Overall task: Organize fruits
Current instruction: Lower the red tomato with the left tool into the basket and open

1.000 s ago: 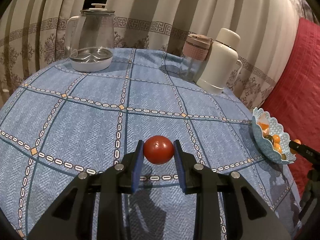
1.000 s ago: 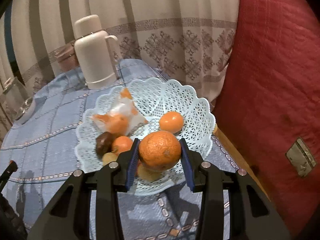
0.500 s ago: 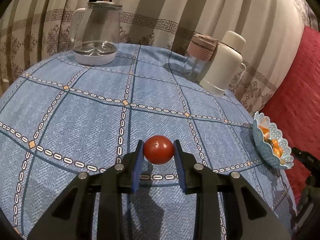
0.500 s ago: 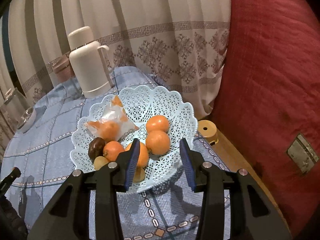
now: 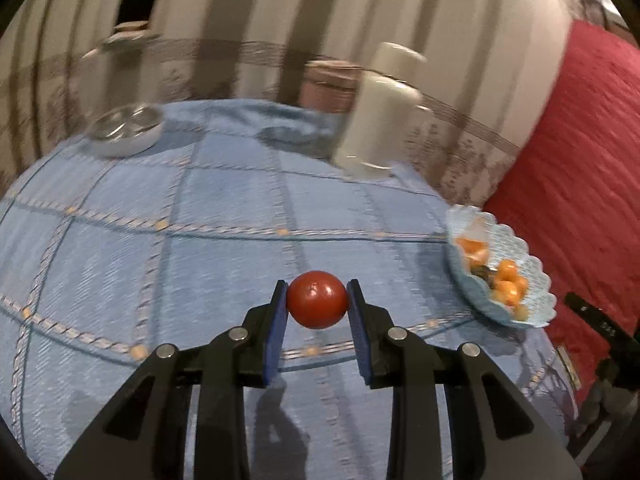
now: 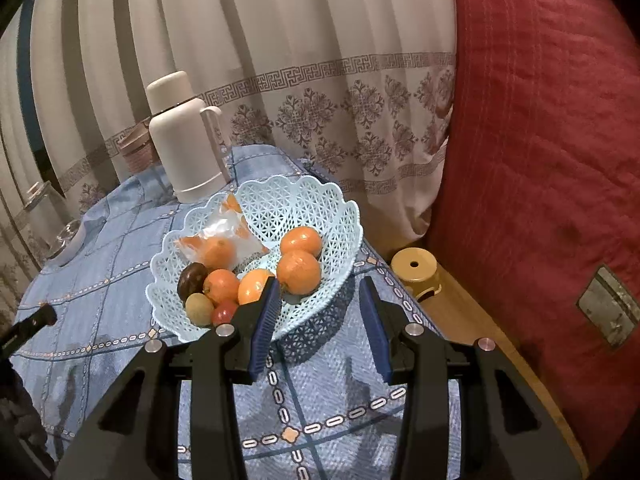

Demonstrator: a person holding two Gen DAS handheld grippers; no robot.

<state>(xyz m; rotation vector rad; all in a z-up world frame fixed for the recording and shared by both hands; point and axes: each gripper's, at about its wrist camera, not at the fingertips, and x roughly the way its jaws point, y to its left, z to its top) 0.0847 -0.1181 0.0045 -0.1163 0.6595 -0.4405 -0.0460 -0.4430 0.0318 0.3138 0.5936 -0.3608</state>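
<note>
The left gripper has its blue pads pressed against both sides of a small red tomato, which sits right between the fingertips, lifted clear of the blue checked tablecloth below it. Ahead of that gripper and off to its right, at the table's edge, stands the pale blue lattice basket with orange fruit in it; a white thermos and a pinkish jar stand farther ahead, and the glass kettle is far ahead to its left, all smeared by blur in this view. The right gripper hangs with its jaws parted and nothing between them, only tablecloth showing in the gap. The basket lies just ahead of it and slightly to its left, its near rim hidden behind the left finger. Inside are two mandarins side by side closest to the gripper's centre line, more orange fruit to the left, a dark brown fruit, a kiwi, a small red fruit and a clear packet with an orange inside at the back. Beyond the basket stands the thermos, and to the gripper's right, below the table's edge, a yellow stool sits beside a red quilted cover.
</note>
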